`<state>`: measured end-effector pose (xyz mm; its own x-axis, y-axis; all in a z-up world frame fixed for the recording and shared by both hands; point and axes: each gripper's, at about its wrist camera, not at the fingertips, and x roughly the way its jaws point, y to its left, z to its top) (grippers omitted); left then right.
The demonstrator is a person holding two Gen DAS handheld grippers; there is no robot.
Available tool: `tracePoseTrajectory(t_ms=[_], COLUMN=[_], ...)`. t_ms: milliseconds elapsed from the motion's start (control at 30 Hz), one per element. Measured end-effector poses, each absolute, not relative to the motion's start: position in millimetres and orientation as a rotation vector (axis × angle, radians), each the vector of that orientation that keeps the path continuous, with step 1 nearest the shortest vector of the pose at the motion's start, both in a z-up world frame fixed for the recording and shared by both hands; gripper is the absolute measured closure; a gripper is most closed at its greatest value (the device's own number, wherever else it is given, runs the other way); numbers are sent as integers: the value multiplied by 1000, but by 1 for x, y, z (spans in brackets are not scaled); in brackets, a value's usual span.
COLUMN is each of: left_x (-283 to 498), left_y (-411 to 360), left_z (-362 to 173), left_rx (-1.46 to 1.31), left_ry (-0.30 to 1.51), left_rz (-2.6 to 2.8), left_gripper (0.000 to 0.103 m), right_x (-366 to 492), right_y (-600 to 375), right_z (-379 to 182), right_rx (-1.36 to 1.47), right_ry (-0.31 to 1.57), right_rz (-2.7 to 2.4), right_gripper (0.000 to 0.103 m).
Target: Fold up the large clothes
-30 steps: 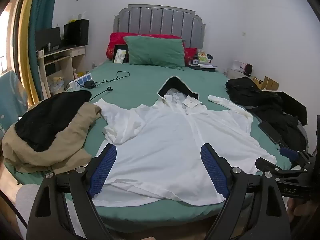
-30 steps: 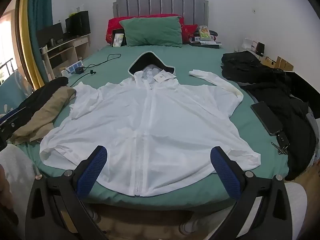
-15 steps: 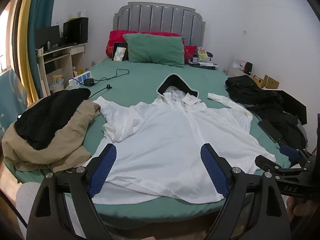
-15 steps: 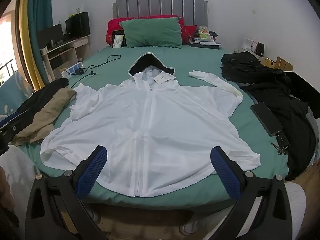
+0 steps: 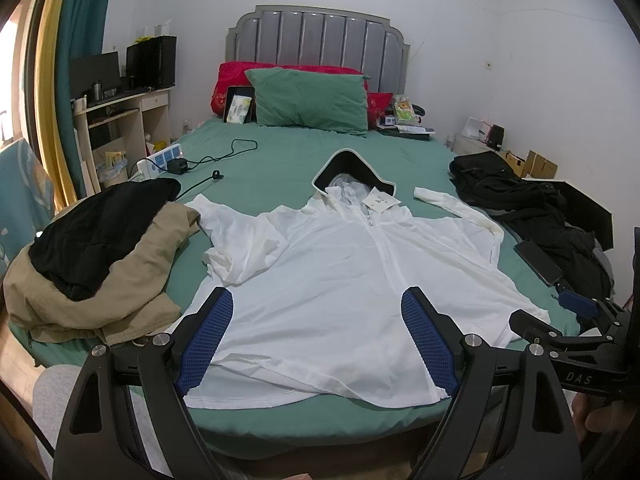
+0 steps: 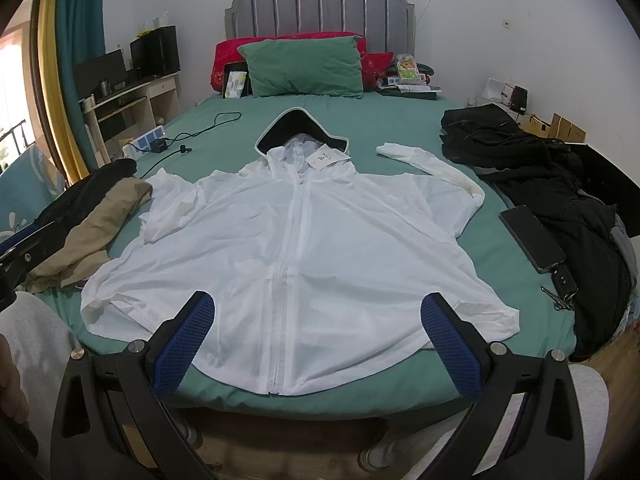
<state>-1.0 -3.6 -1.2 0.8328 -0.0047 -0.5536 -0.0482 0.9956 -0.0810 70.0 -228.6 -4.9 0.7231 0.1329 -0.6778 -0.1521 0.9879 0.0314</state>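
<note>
A white zip-up hooded jacket (image 5: 352, 272) lies spread flat, front up, on the green bed (image 5: 280, 168), hood toward the headboard. It also shows in the right wrist view (image 6: 304, 240). Its left sleeve is bunched, its right sleeve stretches toward the black clothes. My left gripper (image 5: 318, 332) is open and empty, held above the hem at the bed's foot. My right gripper (image 6: 318, 340) is open and empty, also above the hem near the zip's lower end.
A tan and black clothes pile (image 5: 92, 264) lies at the bed's left edge. Black garments (image 6: 560, 184), a phone (image 6: 532, 236) and keys (image 6: 562, 288) lie at the right. Pillows (image 5: 308, 100), a power strip and cable (image 5: 200, 160) sit farther back.
Both grippers stay open and nearly still; the left view has drawn back very slightly. The jacket has not moved.
</note>
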Motion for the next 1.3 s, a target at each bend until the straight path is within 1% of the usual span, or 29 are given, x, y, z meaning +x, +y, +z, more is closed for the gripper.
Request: tracePoseTrajectory(t_ms=[1300], left_x=[0], left_y=[-4], left_z=[4], left_rx=[-94], left_ry=[587], left_rz=[26], left_gripper=[14], right_x=[70], right_y=[-229], right_z=[-5], right_rx=[-25], right_ry=[744], right_rz=[160], right_gripper=[1])
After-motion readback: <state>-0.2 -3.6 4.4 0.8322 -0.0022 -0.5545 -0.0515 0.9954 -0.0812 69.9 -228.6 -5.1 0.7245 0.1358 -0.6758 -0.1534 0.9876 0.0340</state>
